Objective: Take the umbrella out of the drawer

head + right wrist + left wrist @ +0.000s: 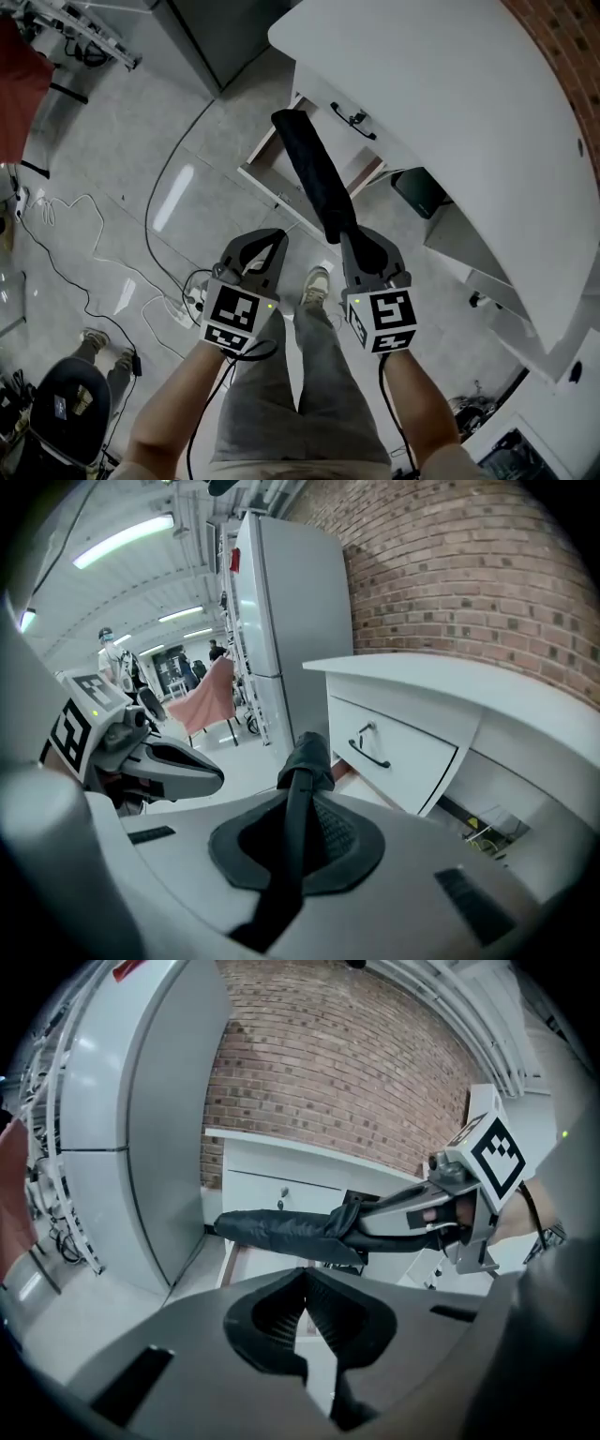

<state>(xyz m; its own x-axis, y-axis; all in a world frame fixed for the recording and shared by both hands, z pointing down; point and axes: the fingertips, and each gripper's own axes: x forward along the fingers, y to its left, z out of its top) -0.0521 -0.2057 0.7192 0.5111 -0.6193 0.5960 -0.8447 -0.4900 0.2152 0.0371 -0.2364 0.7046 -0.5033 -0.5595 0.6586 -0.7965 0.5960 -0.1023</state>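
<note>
A folded black umbrella hangs in the air over the open lower drawer of the white cabinet. My right gripper is shut on its near end, and the rest juts forward and up. In the right gripper view the umbrella runs between the pads of the right gripper. My left gripper stays beside it on the left, jaws together and empty. In the left gripper view the left gripper looks across at the umbrella, which is held level above the drawer.
The closed upper drawer with a black handle sits above the open one. A tall grey cabinet stands to the left. Cables and a power strip lie on the tiled floor. A black chair is behind at the lower left.
</note>
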